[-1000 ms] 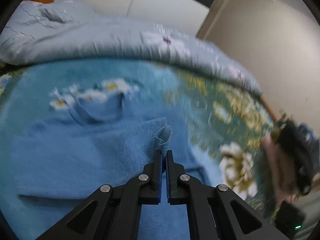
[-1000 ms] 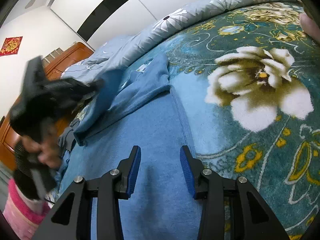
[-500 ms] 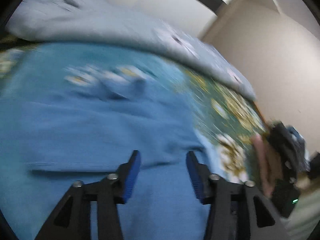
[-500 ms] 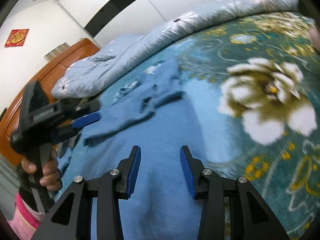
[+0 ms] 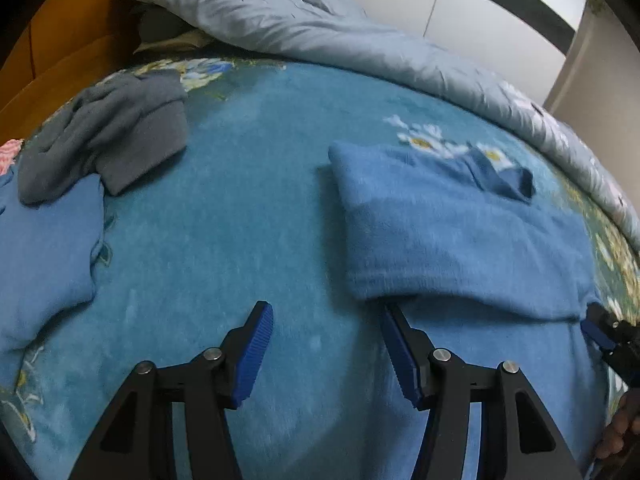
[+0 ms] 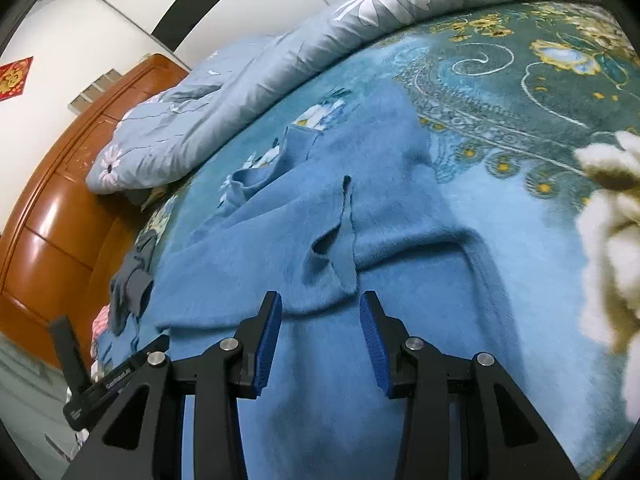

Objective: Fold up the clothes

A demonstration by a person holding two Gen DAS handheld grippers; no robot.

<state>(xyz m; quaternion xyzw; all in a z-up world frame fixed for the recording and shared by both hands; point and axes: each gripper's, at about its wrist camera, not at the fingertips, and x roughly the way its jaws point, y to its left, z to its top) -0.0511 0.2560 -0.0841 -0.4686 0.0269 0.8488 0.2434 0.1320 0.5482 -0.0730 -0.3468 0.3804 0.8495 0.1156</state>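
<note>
Left wrist view: my left gripper has its jaws opening, nothing between them.
Right fingers: right gripper apart, empty.
Garment: blue sweater partly folded on the bed blanket.
Next: I'd pinch the folded edge squarely.
Pose: both angled downward.

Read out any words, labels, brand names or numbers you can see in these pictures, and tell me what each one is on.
White lettering on the side of the left gripper, seen at the lower left of the right wrist view: too small and blurred to read.
Gold design on the red wall hanging: too small to read.
Blue sweater, grey garment, quilt, blanket: no text visible.
</note>
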